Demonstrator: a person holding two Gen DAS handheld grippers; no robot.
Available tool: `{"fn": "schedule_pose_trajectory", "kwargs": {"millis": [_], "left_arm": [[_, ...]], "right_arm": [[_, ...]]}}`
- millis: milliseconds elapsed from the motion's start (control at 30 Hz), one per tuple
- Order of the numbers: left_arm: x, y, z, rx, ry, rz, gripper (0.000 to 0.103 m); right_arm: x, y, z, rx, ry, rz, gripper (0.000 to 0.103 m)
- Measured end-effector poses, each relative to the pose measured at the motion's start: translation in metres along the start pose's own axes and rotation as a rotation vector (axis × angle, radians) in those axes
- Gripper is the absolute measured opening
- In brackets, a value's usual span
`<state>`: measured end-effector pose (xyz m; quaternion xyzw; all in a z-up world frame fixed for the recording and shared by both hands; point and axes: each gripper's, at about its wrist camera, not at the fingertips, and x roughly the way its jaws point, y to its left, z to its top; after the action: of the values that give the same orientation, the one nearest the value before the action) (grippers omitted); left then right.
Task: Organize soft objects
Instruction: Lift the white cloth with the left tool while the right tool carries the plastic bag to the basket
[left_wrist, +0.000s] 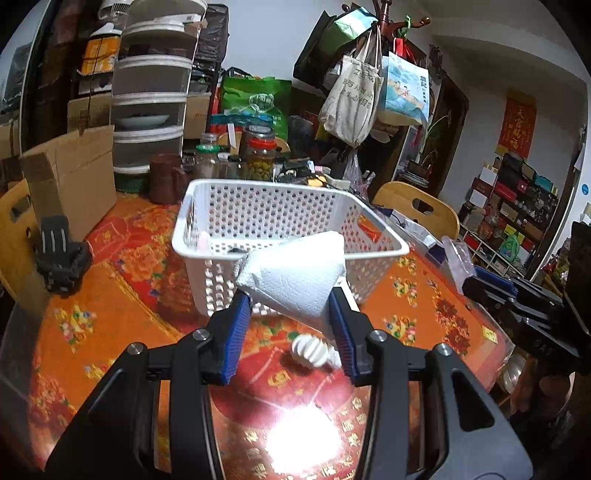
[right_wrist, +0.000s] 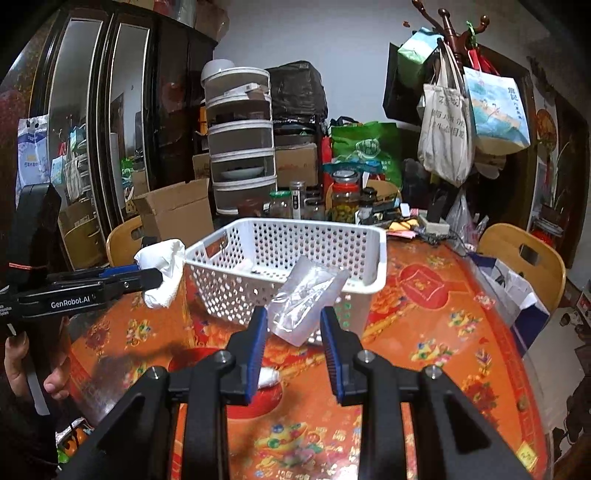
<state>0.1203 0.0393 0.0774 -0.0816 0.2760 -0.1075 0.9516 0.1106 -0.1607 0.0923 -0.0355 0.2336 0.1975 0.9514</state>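
Pinching a tissue at frame centre, the left gripper hung before the basket, probably ready to drop it in; the right gripper likewise clamped a plastic pouch beside the basket's near wall.

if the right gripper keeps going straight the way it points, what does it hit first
Most likely the near wall of the white basket. The right gripper holds a clear plastic packet that sticks out ahead, so the packet would touch the wall or rim first. Depth is hard to judge through the fisheye.
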Motion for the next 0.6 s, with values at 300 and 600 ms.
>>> {"fn": "schedule_pose_trajectory", "kwargs": {"millis": [300,600], "left_arm": [[0.002,-0.015,0.046,0.049,-0.02,0.018,0.04],[0.046,-0.024,0.106,0.069,0.023,0.065,0.04]], "right_arm": [[0.006,-0.008,0.03,-0.007,-0.018,-0.011,0.028],[0.05,-0.02,0.066,-0.021,0.032,-0.033,0.028]]}}
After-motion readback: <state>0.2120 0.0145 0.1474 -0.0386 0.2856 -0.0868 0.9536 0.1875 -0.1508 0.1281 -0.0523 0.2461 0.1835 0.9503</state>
